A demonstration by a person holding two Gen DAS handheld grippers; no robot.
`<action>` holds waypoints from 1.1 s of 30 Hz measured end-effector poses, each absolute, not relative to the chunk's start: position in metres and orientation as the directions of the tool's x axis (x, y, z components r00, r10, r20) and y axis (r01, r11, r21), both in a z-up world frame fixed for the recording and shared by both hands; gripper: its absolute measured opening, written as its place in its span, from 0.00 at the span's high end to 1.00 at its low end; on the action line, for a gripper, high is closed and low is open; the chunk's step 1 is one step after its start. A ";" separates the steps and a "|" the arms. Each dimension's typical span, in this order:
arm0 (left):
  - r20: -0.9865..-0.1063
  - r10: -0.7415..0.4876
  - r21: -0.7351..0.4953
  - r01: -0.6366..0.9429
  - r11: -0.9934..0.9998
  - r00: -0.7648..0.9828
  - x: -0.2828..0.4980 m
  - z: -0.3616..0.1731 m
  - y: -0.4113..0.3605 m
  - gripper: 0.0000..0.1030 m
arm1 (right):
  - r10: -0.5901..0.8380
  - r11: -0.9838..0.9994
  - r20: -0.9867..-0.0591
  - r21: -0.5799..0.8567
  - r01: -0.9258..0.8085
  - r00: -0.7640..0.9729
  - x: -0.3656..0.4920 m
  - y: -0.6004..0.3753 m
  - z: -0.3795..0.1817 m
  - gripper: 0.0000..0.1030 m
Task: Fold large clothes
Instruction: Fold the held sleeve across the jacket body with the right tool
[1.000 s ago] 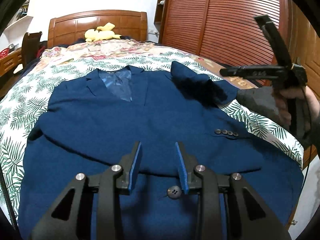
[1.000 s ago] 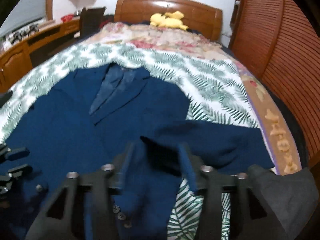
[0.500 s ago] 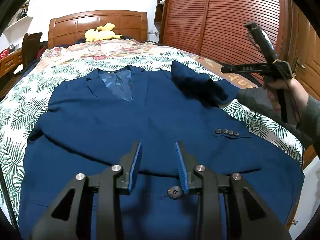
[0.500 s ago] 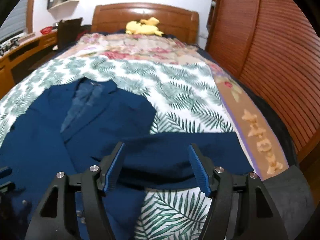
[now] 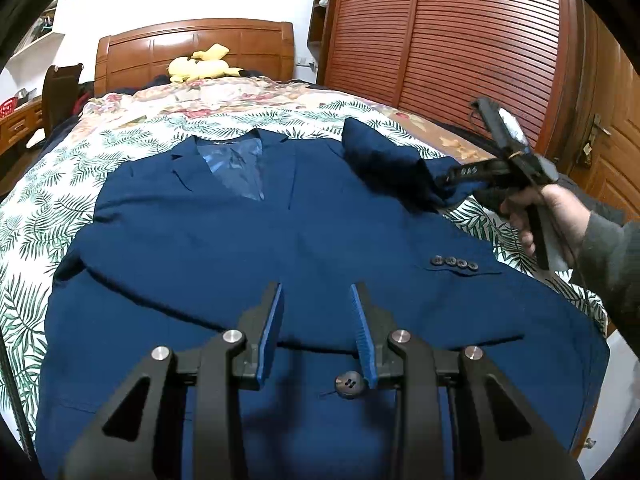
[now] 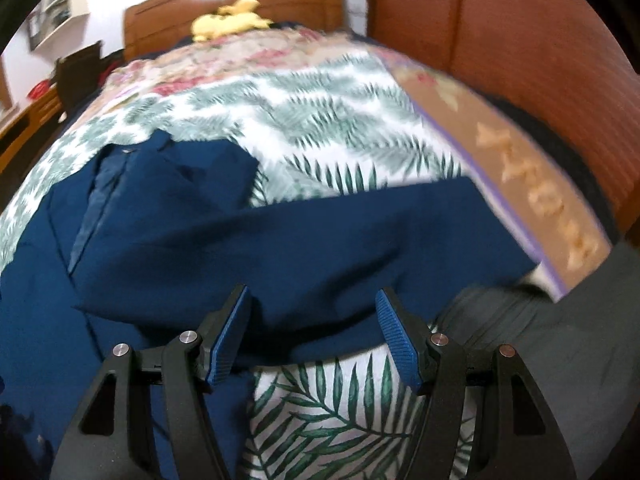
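Note:
A dark blue suit jacket (image 5: 280,240) lies face up and spread out on the bed, collar toward the headboard. Its right sleeve (image 5: 384,160) is bent across the shoulder toward the bed's right edge. My left gripper (image 5: 316,292) hovers over the jacket's lower front near a button (image 5: 350,385), open, with nothing between its blue pads. My right gripper (image 5: 442,182), held by a hand (image 5: 560,216), sits low at the sleeve's end. In the right wrist view, that gripper (image 6: 314,296) stands wide open above the sleeve (image 6: 360,232). The cloth lies under the gap and the pads do not press it.
A leaf-print bedcover (image 5: 40,200) lies under the jacket. A yellow plush toy (image 5: 200,66) rests by the wooden headboard (image 5: 192,40). Louvred wooden wardrobe doors (image 5: 440,40) run close along the bed's right side. A dark grey cloth (image 6: 540,340) lies at the right bed edge. A chair (image 5: 60,92) stands far left.
The right gripper has come down and in toward the sleeve end, rolling as it went, and its jaws have widened. The left gripper and the jacket have stayed put.

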State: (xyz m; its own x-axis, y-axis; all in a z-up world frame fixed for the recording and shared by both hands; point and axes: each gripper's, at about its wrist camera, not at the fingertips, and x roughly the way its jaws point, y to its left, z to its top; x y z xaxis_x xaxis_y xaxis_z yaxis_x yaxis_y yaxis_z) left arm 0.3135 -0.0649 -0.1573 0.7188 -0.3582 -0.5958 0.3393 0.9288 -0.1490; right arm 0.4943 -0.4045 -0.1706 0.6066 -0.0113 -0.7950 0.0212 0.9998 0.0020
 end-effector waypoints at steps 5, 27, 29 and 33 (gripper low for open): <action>-0.597 -0.359 -0.152 0.339 0.929 0.718 0.315 -0.158 -0.065 0.68 | 0.008 0.995 -0.850 0.058 0.078 0.527 0.502 -0.414 -0.197 0.35; -0.589 -0.335 -0.117 0.332 0.936 0.735 0.300 -0.144 -0.057 0.68 | 0.082 0.996 -0.754 0.090 -0.020 0.652 0.487 -0.393 -0.152 0.99; -0.584 -0.331 -0.115 0.327 0.938 0.742 0.297 -0.139 -0.052 0.68 | 0.109 0.994 -0.714 0.092 -0.062 0.691 0.480 -0.385 -0.129 0.99; -0.569 -0.311 -0.111 0.304 0.946 0.761 0.291 -0.130 -0.037 0.68 | 0.192 0.979 -0.639 0.073 -0.189 0.745 0.464 -0.349 -0.081 0.99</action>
